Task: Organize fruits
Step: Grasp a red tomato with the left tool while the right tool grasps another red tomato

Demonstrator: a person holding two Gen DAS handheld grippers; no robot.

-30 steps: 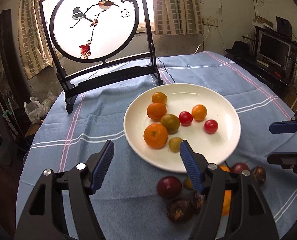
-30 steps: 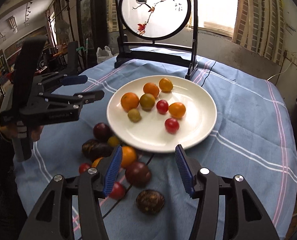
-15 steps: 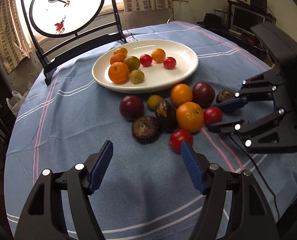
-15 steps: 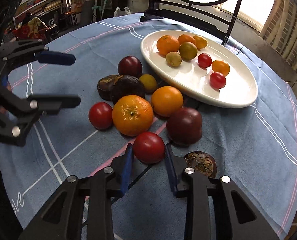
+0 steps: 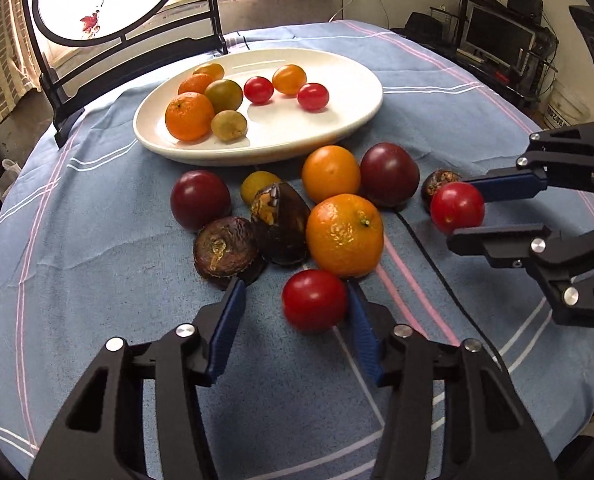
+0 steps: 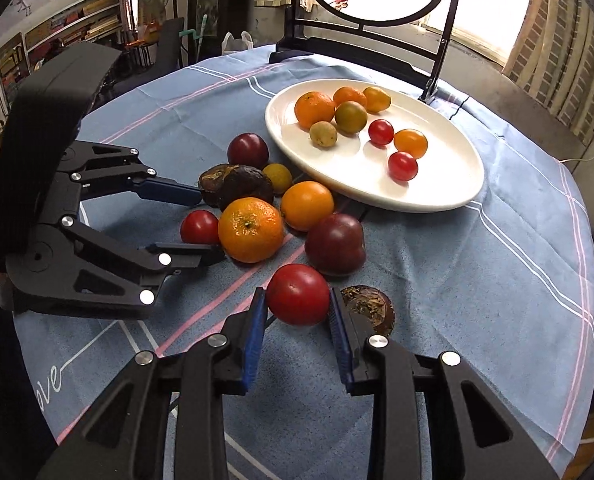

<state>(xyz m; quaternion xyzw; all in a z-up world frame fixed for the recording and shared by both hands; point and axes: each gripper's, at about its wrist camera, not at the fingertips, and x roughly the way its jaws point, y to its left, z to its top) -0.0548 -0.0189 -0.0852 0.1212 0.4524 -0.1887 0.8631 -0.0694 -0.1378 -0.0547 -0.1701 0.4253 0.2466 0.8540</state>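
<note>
The red tomato (image 6: 297, 299) at the near edge of the pile now sits squeezed between the blue pads of the right gripper (image 6: 297, 316). Half a second ago those jaws were only closing in on it; now they grasp it on both sides, and it looks lifted just clear of the blue tablecloth (image 6: 477, 300), though the shadow under it makes that hard to confirm. A wrinkled brown fruit (image 6: 371, 307) lies just beside it on the cloth.

A second red tomato (image 5: 314, 299) rests on the cloth against the big orange mandarin (image 5: 345, 234). The left gripper (image 5: 293, 312), which a second ago hung high over the plate, has dropped low and straddles this tomato. Its jaws are released and wider than the fruit: the right-hand pad is touching or nearly touching it, the left-hand pad stands apart, next to a dark shrivelled fruit (image 5: 225, 251).

So both hands have gone for red tomatoes at once, one secured and one about to be. The white plate (image 5: 357, 120) beyond the pile already carries two small red tomatoes (image 5: 313, 96) among oranges and greenish fruit, so it is the likely destination. The left jaws need to close without nudging the mandarin, which could roll into the dark plums (image 5: 389, 174) behind it.
</note>
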